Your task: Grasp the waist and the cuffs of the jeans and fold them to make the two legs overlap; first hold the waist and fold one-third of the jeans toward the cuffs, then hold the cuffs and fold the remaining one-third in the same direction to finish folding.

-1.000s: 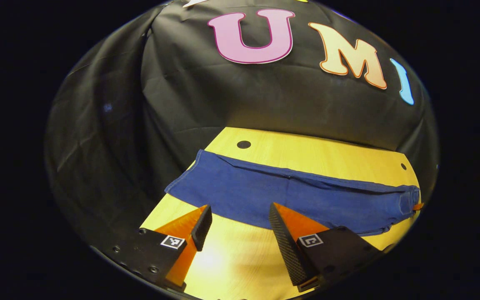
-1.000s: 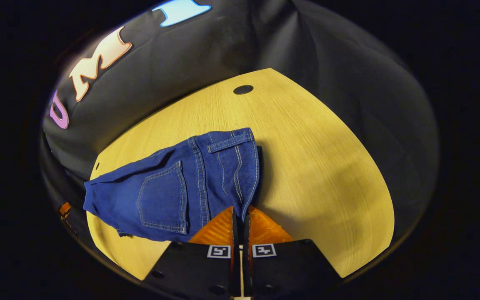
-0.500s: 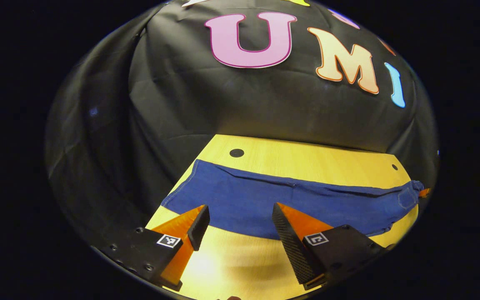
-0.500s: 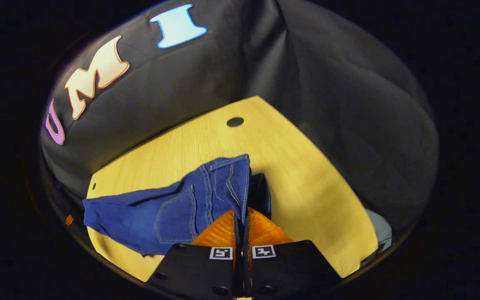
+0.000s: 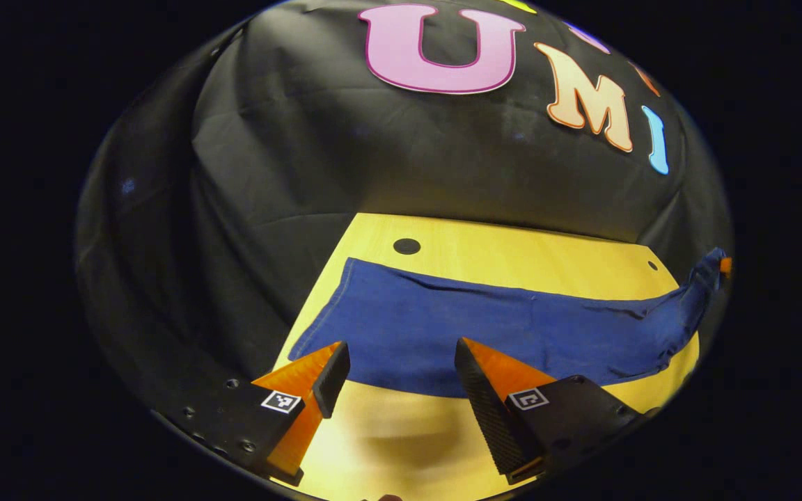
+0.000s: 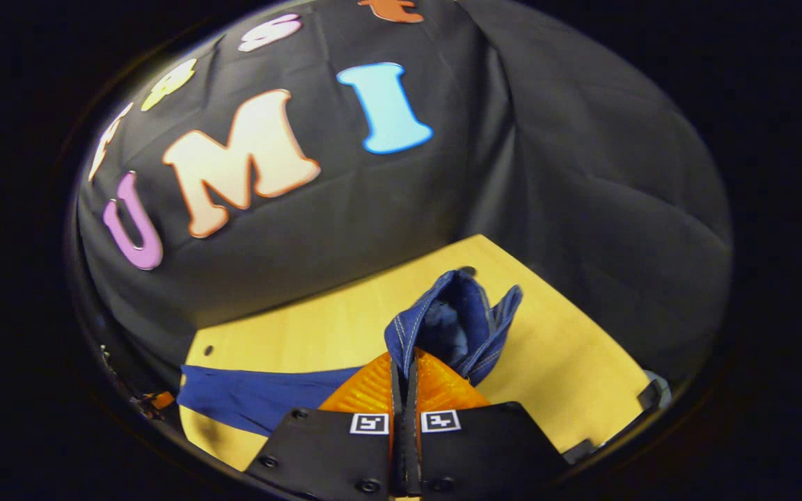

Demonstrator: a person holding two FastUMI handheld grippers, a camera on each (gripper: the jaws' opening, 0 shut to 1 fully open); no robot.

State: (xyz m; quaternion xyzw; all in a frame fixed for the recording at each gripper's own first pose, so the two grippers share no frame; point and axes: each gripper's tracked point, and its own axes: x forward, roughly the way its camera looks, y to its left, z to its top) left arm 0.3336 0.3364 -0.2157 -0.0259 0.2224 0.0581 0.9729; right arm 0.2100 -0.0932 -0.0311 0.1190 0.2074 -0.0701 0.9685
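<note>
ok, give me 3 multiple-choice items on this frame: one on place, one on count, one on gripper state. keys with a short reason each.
1. Where does the waist of the blue denim jeans sit?
A. flat on the table
B. lifted above the yellow wooden table, at the right gripper
C. between the left gripper's fingers

2. How many dark round holes show in the tabletop in the left gripper view?
A. none
B. two
C. five

3. How does the left gripper stand?
A. open, its fingers apart near the cuff end
B. shut on the cuff
C. shut on nothing

Key: 1 B, the waistband hangs open right above the closed fingers, off the wood. 2 B, one larger hole and one smaller. 3 A, the cloth's edge and bare table show in the wide gap.
</note>
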